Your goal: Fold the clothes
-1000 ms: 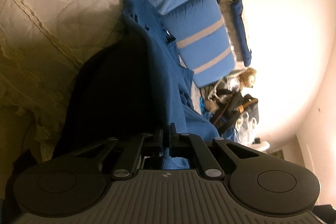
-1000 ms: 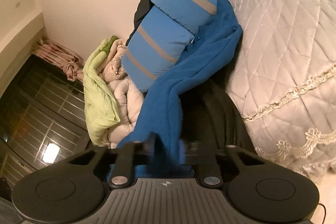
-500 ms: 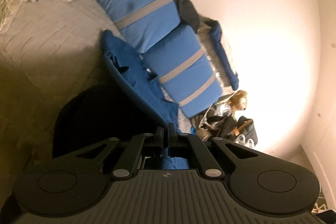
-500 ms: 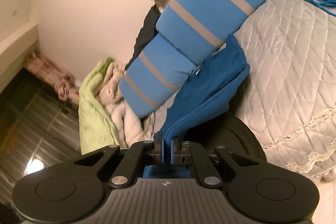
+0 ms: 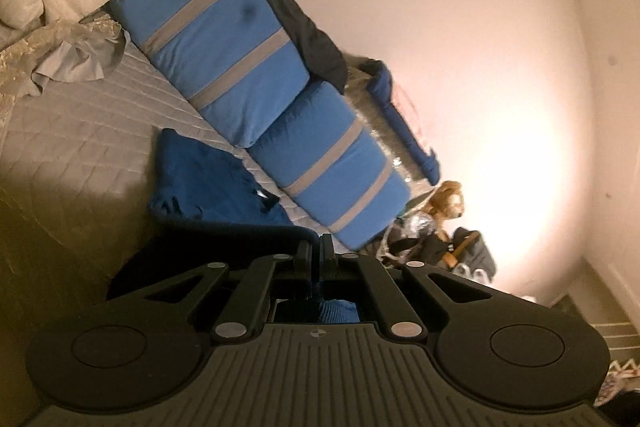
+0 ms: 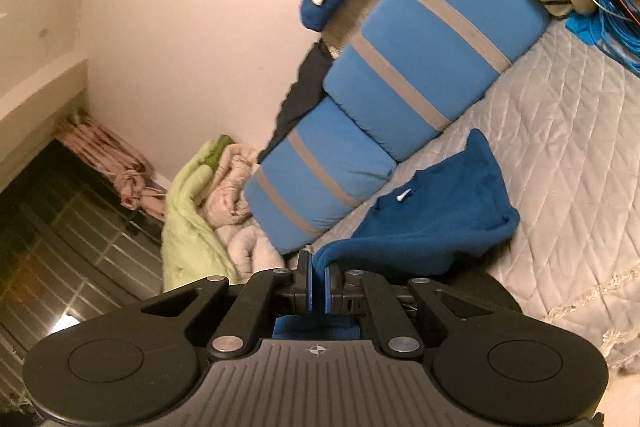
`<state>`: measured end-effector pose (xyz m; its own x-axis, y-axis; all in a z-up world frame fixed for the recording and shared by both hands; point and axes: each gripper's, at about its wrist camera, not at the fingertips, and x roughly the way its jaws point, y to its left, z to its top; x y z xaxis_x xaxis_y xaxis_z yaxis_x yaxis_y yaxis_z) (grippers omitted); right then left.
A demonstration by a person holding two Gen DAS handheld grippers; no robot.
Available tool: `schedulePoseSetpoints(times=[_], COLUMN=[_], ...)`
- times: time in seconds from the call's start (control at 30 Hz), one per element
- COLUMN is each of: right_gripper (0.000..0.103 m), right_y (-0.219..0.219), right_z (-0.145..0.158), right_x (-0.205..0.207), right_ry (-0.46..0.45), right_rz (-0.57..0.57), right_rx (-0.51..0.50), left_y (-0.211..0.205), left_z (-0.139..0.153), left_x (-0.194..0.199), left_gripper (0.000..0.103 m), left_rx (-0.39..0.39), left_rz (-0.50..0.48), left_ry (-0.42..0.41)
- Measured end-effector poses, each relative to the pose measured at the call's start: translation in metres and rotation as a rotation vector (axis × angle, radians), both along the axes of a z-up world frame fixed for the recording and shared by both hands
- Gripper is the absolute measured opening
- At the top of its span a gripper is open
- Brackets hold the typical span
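A dark blue fleece garment (image 5: pixel 208 183) lies on the quilted bed cover (image 5: pixel 80 131), its near edge lifted toward me. My left gripper (image 5: pixel 316 247) is shut on that edge. In the right wrist view the same blue garment (image 6: pixel 440 211) spreads over the quilt (image 6: pixel 568 131), and my right gripper (image 6: pixel 316 269) is shut on its rolled hem. The cloth hangs between the two grippers, and its lower part is hidden behind them.
Two blue cushions with grey stripes (image 5: pixel 240 55) (image 6: pixel 424 67) lean along the wall behind the garment. A green and white bedding pile (image 6: pixel 200 211) sits beside them. A stuffed toy and bags (image 5: pixel 444 207) lie at the bed's end. A dark window (image 6: pixel 60 247) is low left.
Both grippers have lifted and pulled back with the blue garment held. The garment now lies lower and flatter on the quilt, farther from the cameras, and more of the cushions and wall shows.
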<state>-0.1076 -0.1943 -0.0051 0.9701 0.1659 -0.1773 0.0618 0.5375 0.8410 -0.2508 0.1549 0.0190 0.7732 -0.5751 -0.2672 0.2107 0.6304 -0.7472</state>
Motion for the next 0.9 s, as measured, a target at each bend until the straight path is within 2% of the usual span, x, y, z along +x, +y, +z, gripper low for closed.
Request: schedulePoseSetpoints(times=[0.17, 0.4, 0.63, 0.8, 0.9], right_gripper=[0.008, 0.007, 0.008, 0.008, 0.008], right_y=[-0.005, -0.026, -0.039, -0.047, -0.050], right_z=[0.005, 0.008, 0.022, 0.019, 0.014], right_x=[0.027, 0.065, 0.097, 0.114, 0.123], right_ry=[0.025, 0.039, 0.043, 0.064, 0.074], right_rz=[0.003, -0.041, -0.062, -0.082, -0.087], right_rx=[-0.037, -0.024, -0.062, -0.058, -0.059], left_y=[0.002, -0.001, -0.007, -0.013, -0.013], left_z=[-0.001, 0.015, 0.023, 0.018, 0.012], left_x=[0.020, 0.056, 0.091, 0.107, 0.119], left_gripper=[0.003, 0.003, 0.003, 0.003, 0.003], left_rx=[0.025, 0.060, 0.101, 0.148, 0.151], left_rz=[0.002, -0.001, 0.019, 0.043, 0.049], left_ry=[-0.003, -0.056, -0.085, -0.074, -0.057])
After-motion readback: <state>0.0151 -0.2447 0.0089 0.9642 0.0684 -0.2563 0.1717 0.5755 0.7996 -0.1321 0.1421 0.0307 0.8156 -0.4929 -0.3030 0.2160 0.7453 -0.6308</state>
